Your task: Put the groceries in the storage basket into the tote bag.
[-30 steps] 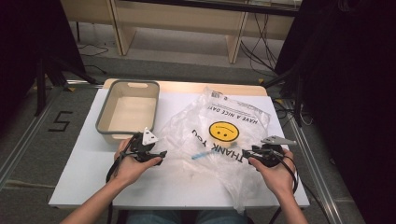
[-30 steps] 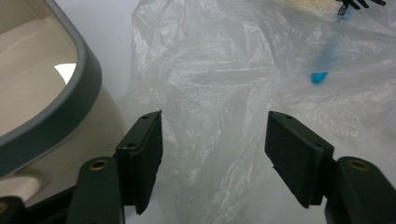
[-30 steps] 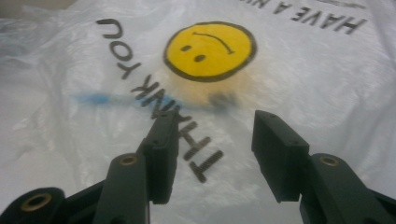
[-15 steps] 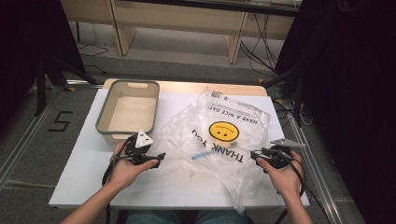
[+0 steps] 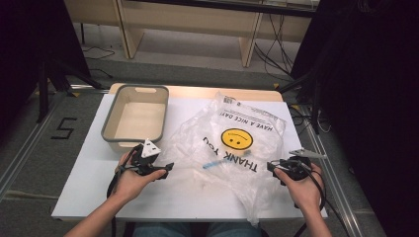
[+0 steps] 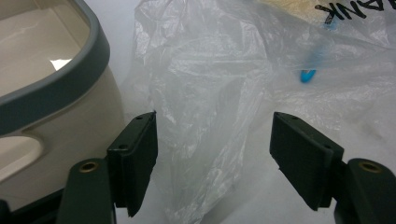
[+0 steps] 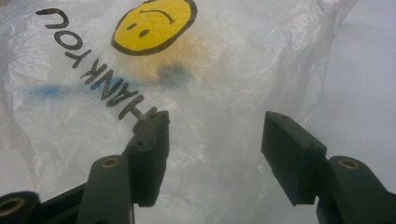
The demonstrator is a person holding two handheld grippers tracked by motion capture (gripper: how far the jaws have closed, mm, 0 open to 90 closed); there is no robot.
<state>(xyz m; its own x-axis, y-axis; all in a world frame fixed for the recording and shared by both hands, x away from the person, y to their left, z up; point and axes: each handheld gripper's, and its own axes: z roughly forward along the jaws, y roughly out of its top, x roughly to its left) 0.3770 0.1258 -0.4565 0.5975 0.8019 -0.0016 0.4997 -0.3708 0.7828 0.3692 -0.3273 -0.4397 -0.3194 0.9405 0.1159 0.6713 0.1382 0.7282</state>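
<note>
A clear plastic bag with a yellow smiley and "THANK YOU" print lies crumpled on the white table. Something blue shows through it. My left gripper sits at the bag's left edge, jaws open, with a fold of loose plastic between the pads but not pinched. My right gripper is at the bag's right side. Its jaws have just been opening and now stand open over the bag, with no pad pressing on it.
A beige tub with a grey rim stands at the table's back left, close to my left gripper; its wall is just left of the jaws. The table's right edge is near my right hand. Shelving stands on the floor beyond.
My right hand has shifted slightly right and toward the front edge, away from the bag's print. The left hand has stayed about where it was.
</note>
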